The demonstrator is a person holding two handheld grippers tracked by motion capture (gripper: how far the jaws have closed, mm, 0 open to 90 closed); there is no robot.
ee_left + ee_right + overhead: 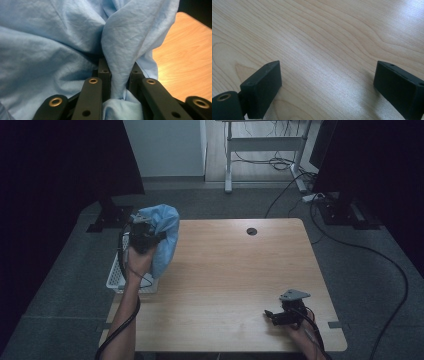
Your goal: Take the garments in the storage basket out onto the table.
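A light blue cloth (165, 237) hangs bunched in the air over the table's left edge, held up by my left gripper (145, 239). In the left gripper view a pinched fold of the blue cloth (120, 57) runs between the two black jaws, and my left gripper (119, 71) is shut on it. Near the front right of the wooden table (235, 280) my right gripper (272, 316) rests low, pointing left. The right gripper view shows my right gripper (327, 82) open, its jaws wide apart over bare wood (319, 42) with nothing between them.
A white slatted basket (117, 279) sits at the table's left edge, below the hanging cloth. A round cable hole (251, 231) lies at the table's back middle. Black stands and cables (345, 245) cross the grey floor behind and to the right.
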